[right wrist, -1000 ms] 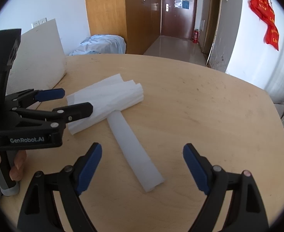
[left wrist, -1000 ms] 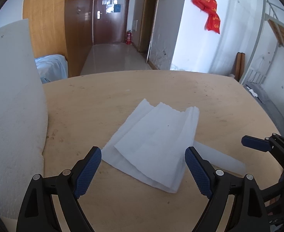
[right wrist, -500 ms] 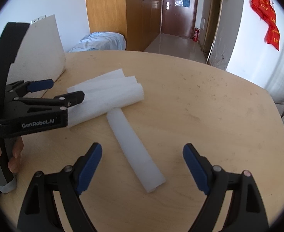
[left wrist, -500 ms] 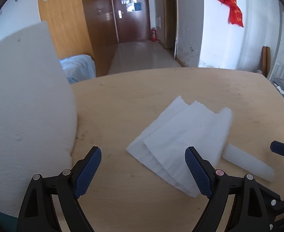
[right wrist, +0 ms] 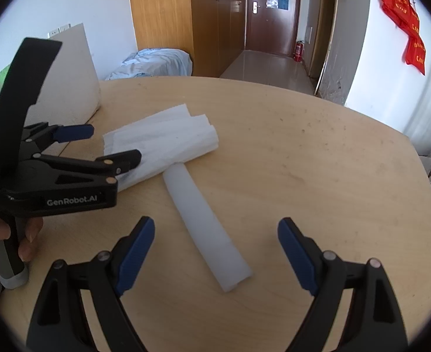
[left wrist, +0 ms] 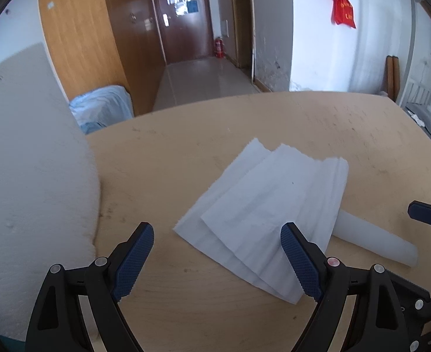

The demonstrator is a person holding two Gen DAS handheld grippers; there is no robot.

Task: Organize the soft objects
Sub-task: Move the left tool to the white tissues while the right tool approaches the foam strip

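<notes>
Soft objects: a folded white foam sheet (left wrist: pixel 271 205) is laid flat on the round pale wooden worktop (left wrist: pixel 318 135); a translucent white foam roll (right wrist: pixel 206 228) is seen with one end tucked under the sheet's edge.
Left gripper (left wrist: pixel 215 261): jaws are spread wide, nothing between the pads, held above the sheet's near corner.
Right gripper (right wrist: pixel 215 252): jaws are spread wide and empty, the roll seen between them, untouched.
Hand (right wrist: pixel 7 234): the left tool's handle is gripped.
White foam slab (left wrist: pixel 25 176): stood at the worktop's left edge.
</notes>
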